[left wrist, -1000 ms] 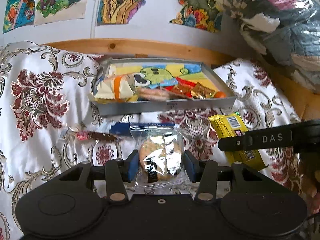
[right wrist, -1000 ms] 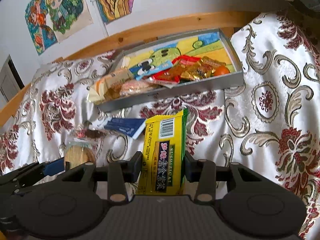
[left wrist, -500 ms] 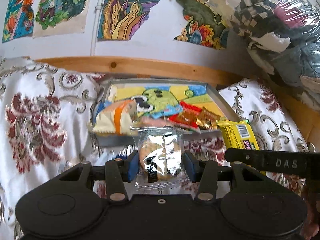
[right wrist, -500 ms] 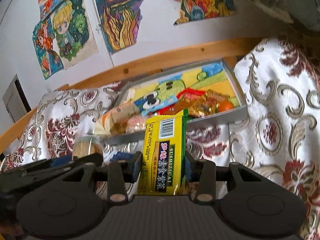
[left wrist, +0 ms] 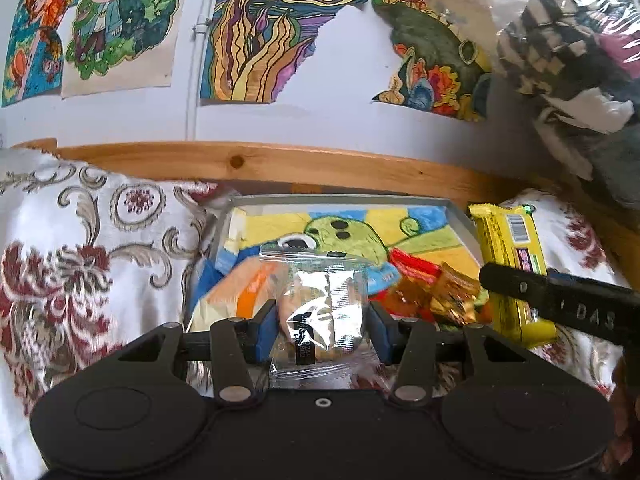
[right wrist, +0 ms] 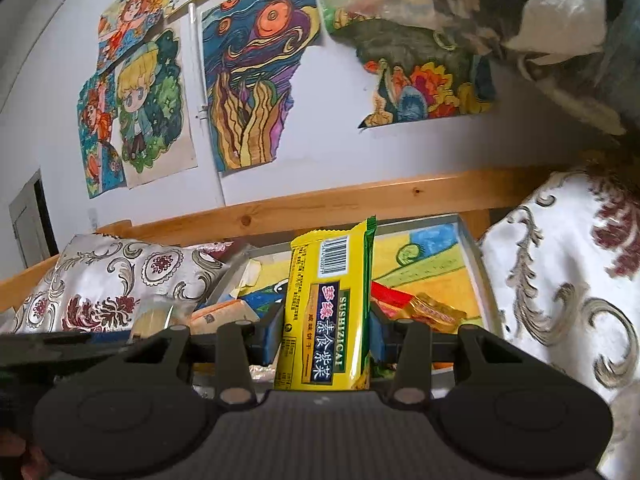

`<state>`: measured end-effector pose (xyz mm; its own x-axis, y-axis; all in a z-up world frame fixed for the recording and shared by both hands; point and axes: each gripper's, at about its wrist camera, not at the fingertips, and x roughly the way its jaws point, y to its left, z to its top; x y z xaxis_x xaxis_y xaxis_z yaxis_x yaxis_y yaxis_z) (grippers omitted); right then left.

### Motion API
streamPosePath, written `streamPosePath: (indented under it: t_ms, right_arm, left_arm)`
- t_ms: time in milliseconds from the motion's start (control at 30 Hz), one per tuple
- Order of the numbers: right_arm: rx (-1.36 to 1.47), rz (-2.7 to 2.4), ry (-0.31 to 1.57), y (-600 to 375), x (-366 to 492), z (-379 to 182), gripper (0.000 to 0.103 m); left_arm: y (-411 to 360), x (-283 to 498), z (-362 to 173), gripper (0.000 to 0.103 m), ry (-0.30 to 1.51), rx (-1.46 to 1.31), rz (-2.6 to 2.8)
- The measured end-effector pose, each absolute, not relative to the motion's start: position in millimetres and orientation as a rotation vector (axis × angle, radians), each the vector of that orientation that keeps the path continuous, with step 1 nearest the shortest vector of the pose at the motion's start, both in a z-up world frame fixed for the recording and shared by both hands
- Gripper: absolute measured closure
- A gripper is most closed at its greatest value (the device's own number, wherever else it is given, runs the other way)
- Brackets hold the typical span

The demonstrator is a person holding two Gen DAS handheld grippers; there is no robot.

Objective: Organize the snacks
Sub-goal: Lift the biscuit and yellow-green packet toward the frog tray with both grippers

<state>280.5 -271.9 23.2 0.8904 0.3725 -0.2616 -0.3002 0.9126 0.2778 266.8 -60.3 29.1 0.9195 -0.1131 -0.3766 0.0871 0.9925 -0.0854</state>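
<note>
My left gripper [left wrist: 322,322] is shut on a clear-wrapped cookie packet [left wrist: 326,312], held up in front of the grey tray [left wrist: 344,199]. The tray has a colourful drawing on its floor and holds several snacks, among them an orange-and-cream packet [left wrist: 236,296] and red and gold wrappers [left wrist: 436,292]. My right gripper [right wrist: 326,334] is shut on a yellow seaweed biscuit pack [right wrist: 330,300], upright over the same tray [right wrist: 472,256]. That yellow pack [left wrist: 510,268] and a right finger [left wrist: 560,300] show at the right of the left wrist view.
The tray lies on a white bedcover with red floral pattern [left wrist: 80,264], against a wooden rail [left wrist: 280,162]. Drawings hang on the wall [left wrist: 256,32]. A plastic-wrapped bundle of cloth [left wrist: 568,52] sits at upper right. The left gripper's arm [right wrist: 60,344] shows at lower left.
Both grippers have lifted off the bedcover with their snacks and moved forward toward the tray. The blue packet and wrapped sweet on the cover have dropped out of view.
</note>
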Motion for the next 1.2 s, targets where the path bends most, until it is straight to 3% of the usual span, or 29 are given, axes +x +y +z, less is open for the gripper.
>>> streamPosePath:
  t_ms: [467, 1200]
  right_arm:
    - [0.208, 0.293, 0.326, -274, 319, -3, 0.056]
    - [0.257, 0.248, 0.386, -273, 359, -26, 0.058]
  left_arm:
    - [-87, 327, 34, 0.054, 0.369, 0.003, -0.127]
    - [-92, 385, 11, 0.054, 0.514, -0.047, -0.089]
